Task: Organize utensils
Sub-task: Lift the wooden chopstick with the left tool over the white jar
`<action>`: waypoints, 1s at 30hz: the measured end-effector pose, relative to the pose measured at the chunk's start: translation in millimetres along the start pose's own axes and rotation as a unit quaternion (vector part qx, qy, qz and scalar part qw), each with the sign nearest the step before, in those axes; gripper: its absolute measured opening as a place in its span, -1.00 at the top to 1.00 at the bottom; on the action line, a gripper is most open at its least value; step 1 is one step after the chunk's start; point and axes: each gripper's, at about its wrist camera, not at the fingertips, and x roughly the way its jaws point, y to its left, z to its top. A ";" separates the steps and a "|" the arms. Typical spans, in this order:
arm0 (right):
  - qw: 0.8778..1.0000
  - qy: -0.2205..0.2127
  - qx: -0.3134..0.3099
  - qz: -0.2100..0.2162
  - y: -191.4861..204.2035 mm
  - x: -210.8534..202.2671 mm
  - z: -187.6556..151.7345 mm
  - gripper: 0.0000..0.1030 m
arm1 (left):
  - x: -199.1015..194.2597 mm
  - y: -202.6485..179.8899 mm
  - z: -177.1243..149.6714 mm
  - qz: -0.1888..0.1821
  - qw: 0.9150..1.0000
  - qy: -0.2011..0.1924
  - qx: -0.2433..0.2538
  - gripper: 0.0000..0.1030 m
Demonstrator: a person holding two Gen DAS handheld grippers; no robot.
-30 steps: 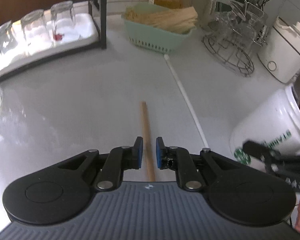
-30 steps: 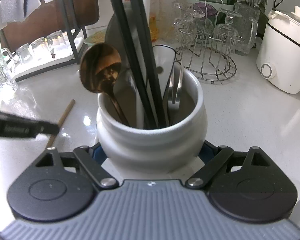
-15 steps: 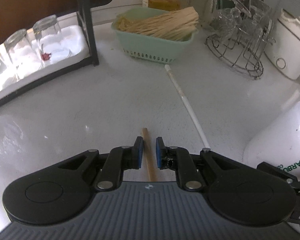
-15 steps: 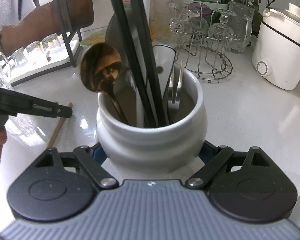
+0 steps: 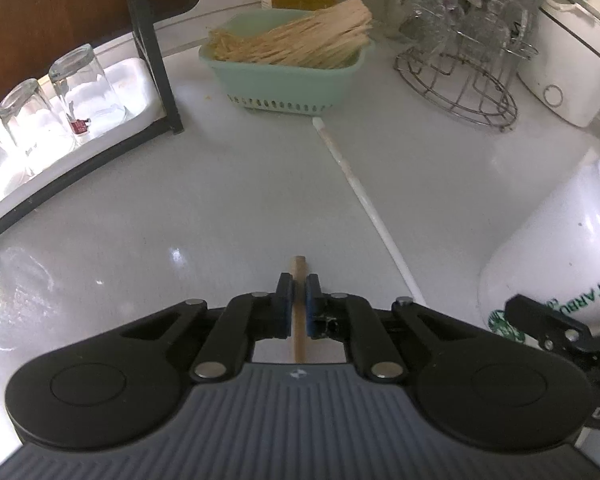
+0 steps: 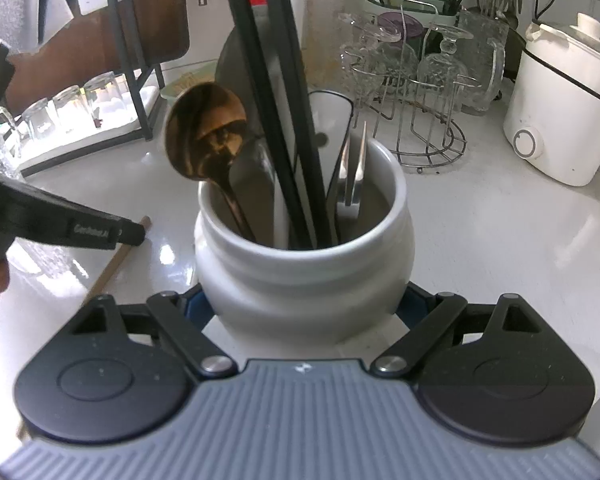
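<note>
A white, glossy bench [image 5: 228, 208] fills both wrist views. The left tool [image 5: 298, 300] points down at it, and its blue-padded jaws have just been closing around a thin wooden chopstick [image 5: 299, 320] that lies flat on the bench. The pads now sit tight against the stick's sides, gripping it near its far end, with a short tip poking out ahead of them. Just to the right, a long white chopstick [image 5: 364, 200] lies on the bench, running away towards a pale green plastic basket [image 5: 288, 76] heaped with bamboo sticks.

The right tool [image 6: 304, 304] is clenched wide around the base of a round white ceramic utensil jar [image 6: 304, 256], one blue pad on each side. The jar stands upright on the bench and holds a copper-coloured spoon [image 6: 206, 132], two tall black rods [image 6: 284, 120], a fork [image 6: 352, 172] and a white flat-bladed utensil [image 6: 328, 120]. In this view the left tool appears at the left edge, just beside the jar, over the wooden chopstick.

Upturned drinking glasses [image 5: 80, 88] stand on a white tray under a black rack at the left. A wire stand of glassware [image 6: 416, 92] and a white electric cooker [image 6: 560, 120] stand at the back right.
</note>
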 end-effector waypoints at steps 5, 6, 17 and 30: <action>1.000 0.006 -0.009 0.010 -2.7 0.3 1.6 -0.78 | -20.7 -5.8 3.8 0.001 1.000 -0.013 -0.011 0.86; 1.000 0.008 -0.010 0.012 -3.1 0.7 2.5 -0.78 | -26.7 -7.5 5.9 -0.001 1.000 -0.018 -0.014 0.86; 0.998 0.034 -0.040 0.044 -12.4 5.7 11.5 -0.78 | -98.2 -31.3 35.3 -0.021 0.997 -0.072 -0.026 0.86; 0.996 0.042 -0.056 0.059 -18.4 11.2 16.4 -0.78 | -159.2 -49.8 39.1 -0.046 0.990 -0.125 -0.037 0.86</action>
